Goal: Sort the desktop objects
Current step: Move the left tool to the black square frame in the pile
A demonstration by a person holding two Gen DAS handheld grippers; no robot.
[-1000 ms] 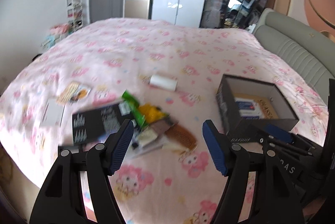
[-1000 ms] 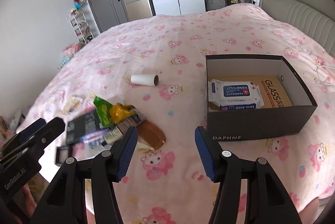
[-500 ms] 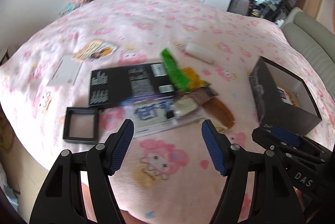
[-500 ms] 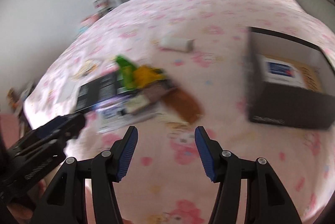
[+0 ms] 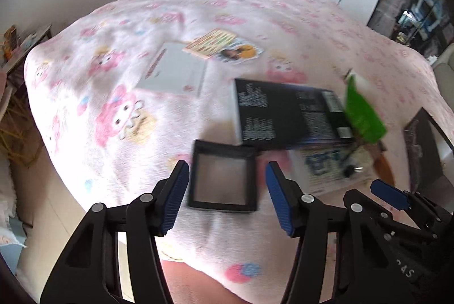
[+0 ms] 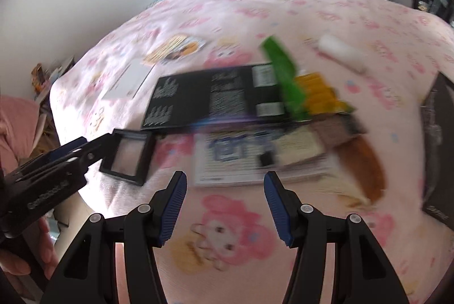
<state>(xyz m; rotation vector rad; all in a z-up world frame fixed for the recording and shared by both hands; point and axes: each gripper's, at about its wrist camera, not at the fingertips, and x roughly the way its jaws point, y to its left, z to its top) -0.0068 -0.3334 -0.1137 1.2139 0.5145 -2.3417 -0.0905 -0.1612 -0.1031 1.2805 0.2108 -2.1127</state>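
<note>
- Both grippers have swung down from the open shoebox toward the clutter.
- Left gripper (image 5: 224,193) is closing, its jaws straddling the small black tray (image 5: 224,176) at the bed's edge, not yet pinching.
- Right gripper (image 6: 224,203) hangs spread and empty.
- Risk: a hasty pinch could nudge it off.

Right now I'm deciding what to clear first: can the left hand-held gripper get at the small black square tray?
Probably yes: the left hand-held gripper is closing around the small black square tray, with nothing blocking it.
</note>
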